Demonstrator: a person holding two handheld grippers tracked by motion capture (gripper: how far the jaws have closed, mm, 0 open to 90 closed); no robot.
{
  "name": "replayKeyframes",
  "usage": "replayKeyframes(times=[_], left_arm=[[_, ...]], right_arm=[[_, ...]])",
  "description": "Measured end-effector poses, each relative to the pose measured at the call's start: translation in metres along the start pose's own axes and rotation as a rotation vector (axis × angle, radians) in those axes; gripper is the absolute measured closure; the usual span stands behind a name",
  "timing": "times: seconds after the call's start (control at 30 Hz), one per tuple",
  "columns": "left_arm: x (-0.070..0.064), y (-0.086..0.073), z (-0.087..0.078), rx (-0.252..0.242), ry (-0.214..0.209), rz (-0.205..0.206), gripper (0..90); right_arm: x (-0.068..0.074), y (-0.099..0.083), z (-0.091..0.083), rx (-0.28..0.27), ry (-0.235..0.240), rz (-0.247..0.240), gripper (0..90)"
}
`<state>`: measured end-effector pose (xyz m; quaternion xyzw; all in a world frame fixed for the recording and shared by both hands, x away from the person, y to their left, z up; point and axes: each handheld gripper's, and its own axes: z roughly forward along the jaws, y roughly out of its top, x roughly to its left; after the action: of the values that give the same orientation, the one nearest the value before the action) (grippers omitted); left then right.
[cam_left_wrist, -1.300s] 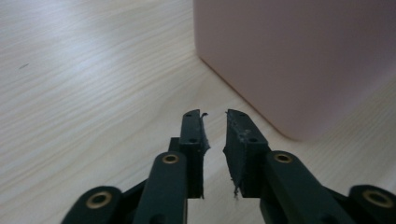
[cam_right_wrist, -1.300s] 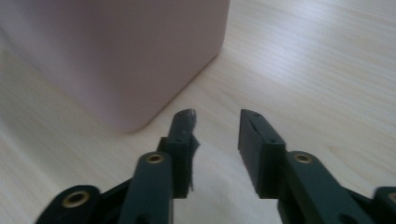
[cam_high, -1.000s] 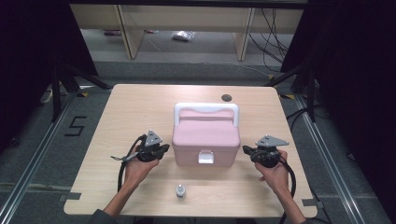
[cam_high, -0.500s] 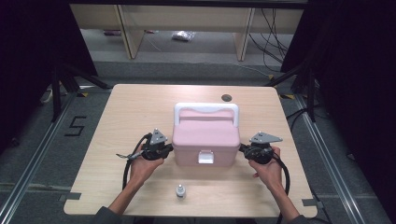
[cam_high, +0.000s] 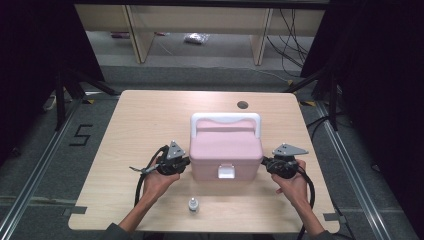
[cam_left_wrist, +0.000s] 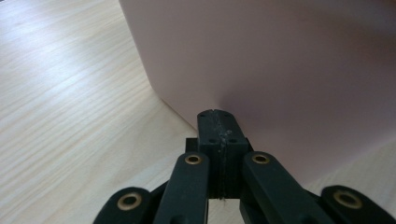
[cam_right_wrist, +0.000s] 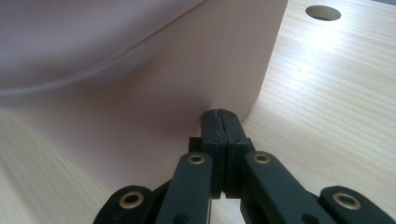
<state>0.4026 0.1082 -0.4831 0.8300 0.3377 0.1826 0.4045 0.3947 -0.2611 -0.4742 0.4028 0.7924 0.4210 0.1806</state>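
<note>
A pink plastic box with a white handle and a white front latch stands on the wooden table, slightly right of centre. My left gripper is shut, with its tips pressed against the box's left side wall. My right gripper is also shut, its tips against the box's right side wall. Nothing is between either pair of jaws. A small white bottle stands near the front edge, between the person's forearms.
A round cable hole sits in the table behind the box, also in the right gripper view. Black cables trail from both grippers toward the front edge. Shelving and floor cables lie beyond the table.
Both grippers moved inward from the sides until their shut tips met the box's left and right walls. The box and the bottle stayed in place.
</note>
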Motion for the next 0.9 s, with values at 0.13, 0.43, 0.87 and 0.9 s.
replayKeyframes(times=[0.13, 0.43, 0.87, 0.9], left_arm=[[-0.005, 0.001, 0.0, 0.005, -0.011, 0.021, 89.8], [-0.008, 0.002, -0.001, 0.014, -0.014, 0.031, 89.7], [-0.004, 0.004, -0.004, 0.023, 0.011, 0.035, 86.1], [-0.004, 0.004, -0.004, 0.023, 0.011, 0.035, 85.8]], right_arm=[[0.0, -0.004, -0.007, 0.002, 0.005, 0.016, 90.0], [0.003, -0.009, -0.015, 0.01, -0.008, 0.019, 90.0], [0.003, -0.013, -0.015, 0.055, -0.054, 0.032, 81.8], [0.003, -0.013, -0.017, 0.06, -0.056, 0.033, 80.9]])
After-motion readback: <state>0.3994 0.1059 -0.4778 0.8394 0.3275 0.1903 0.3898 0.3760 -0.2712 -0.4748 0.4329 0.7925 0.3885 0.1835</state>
